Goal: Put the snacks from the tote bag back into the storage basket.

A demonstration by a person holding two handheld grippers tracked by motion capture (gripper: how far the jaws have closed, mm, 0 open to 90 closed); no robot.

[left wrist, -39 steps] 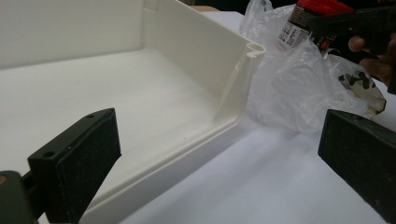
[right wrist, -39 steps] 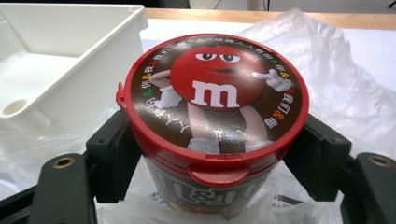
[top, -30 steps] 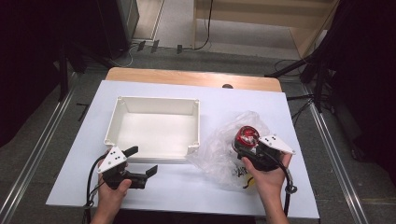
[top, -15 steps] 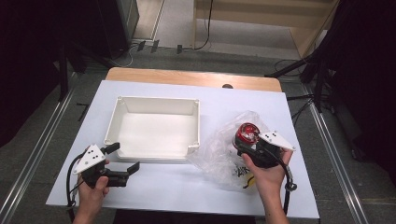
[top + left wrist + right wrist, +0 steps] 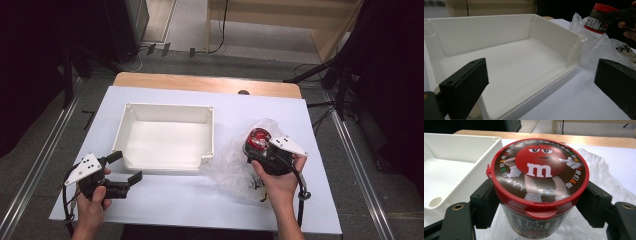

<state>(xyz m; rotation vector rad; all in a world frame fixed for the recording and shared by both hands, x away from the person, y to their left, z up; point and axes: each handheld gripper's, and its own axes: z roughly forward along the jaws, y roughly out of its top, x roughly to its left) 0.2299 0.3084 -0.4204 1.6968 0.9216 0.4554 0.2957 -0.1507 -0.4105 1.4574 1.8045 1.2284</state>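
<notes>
Since the earlier frames the left gripper (image 5: 122, 170) has slid out to the table's left edge, jaws apart and empty, beside the tray (image 5: 165, 135). In the right gripper view, the right gripper (image 5: 540, 200) clamps the tub (image 5: 539, 185) squarely between its jaws, above the bag (image 5: 599, 170).

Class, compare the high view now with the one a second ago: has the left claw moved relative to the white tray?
Yes. The left claw has moved leftward, away from the middle of the white tray's front wall to near its left corner.
</notes>
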